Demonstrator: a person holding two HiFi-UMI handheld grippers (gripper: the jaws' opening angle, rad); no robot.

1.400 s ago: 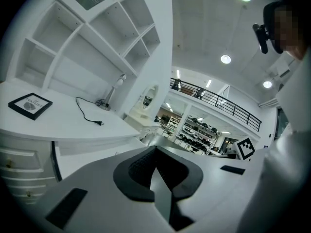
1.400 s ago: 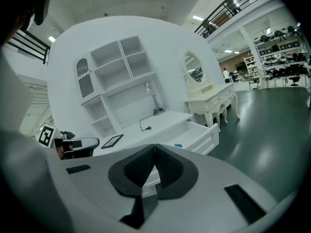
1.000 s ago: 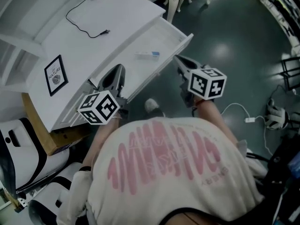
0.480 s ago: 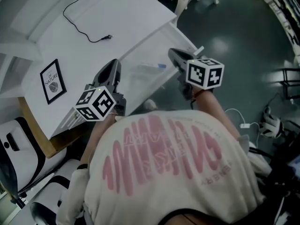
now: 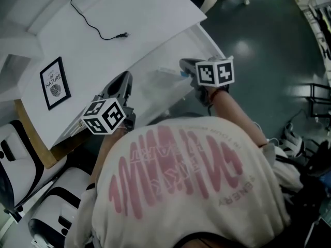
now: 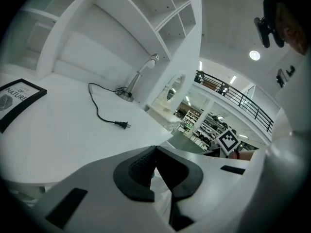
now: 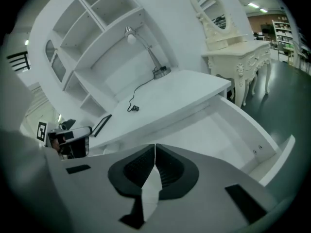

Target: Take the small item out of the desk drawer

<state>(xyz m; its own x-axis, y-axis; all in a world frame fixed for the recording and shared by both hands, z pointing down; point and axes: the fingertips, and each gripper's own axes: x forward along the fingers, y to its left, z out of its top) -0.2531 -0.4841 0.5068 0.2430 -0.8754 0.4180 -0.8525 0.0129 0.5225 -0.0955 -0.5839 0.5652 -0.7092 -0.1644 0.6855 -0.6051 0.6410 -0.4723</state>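
Both claws are pressed together, nothing in them. Left claw (image 5: 124, 79) sits left of centre by the worktop (image 5: 134, 14) edge, out of the way. Right claw (image 5: 184, 64) pokes into the open drawer (image 5: 209, 40), tip just beside the small item (image 5: 168, 72), probably lining up a grab.

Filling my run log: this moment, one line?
drawer open | small item inside | left gripper shut | right gripper shut, above drawer

Open drawer under the desk's front edge

The drawer (image 5: 209, 39) juts out below the front edge of the desk (image 5: 139, 9), with the small item (image 5: 170, 72) lying in it right of its middle. On the desk, a cable (image 5: 95, 27) lies toward the rear edge and a framed picture (image 5: 53, 82) near the left front corner.
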